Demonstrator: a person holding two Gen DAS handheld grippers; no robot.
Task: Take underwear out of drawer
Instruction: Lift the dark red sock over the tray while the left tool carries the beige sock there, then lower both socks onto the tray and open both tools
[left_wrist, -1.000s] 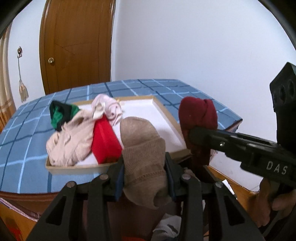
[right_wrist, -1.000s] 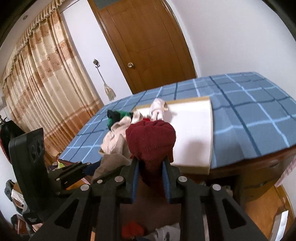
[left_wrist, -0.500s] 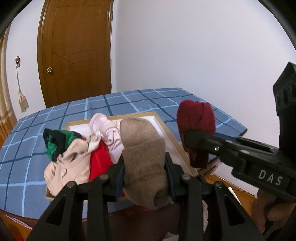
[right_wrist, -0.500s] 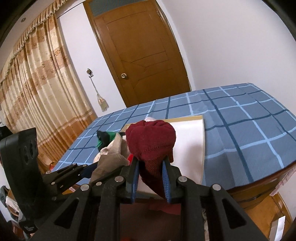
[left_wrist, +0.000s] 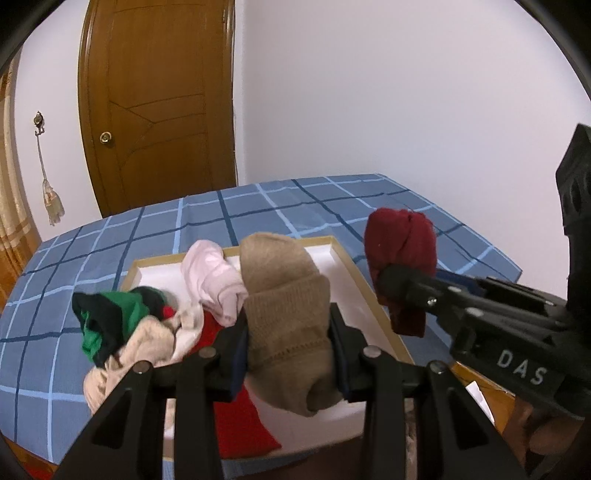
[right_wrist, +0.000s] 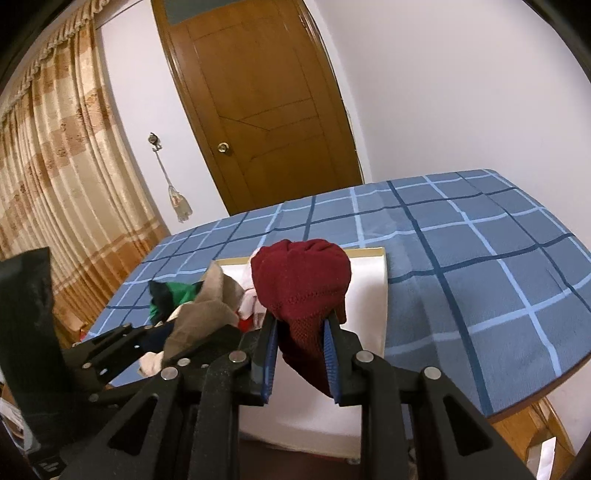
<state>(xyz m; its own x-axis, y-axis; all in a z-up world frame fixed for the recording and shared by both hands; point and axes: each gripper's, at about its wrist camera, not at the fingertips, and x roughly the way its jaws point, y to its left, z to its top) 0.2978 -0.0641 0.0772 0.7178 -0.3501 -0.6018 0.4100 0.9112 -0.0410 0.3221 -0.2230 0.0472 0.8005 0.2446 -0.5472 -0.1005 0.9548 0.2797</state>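
Note:
My left gripper is shut on a rolled tan knit garment and holds it above the near edge of a shallow white tray. My right gripper is shut on a rolled dark red knit garment, held above the tray's right side; it also shows in the left wrist view. In the tray lies a pile of clothes: a pink piece, a green and black piece, a beige piece and a red piece. The drawer is not in view.
The tray sits on a table with a blue checked cloth. A wooden table edge shows at the lower right. A brown door and a white wall stand behind; a striped curtain hangs at the left.
Both grippers have risen and moved forward over the tray, each still holding its garment. The table and tray now sit lower and closer in both views.

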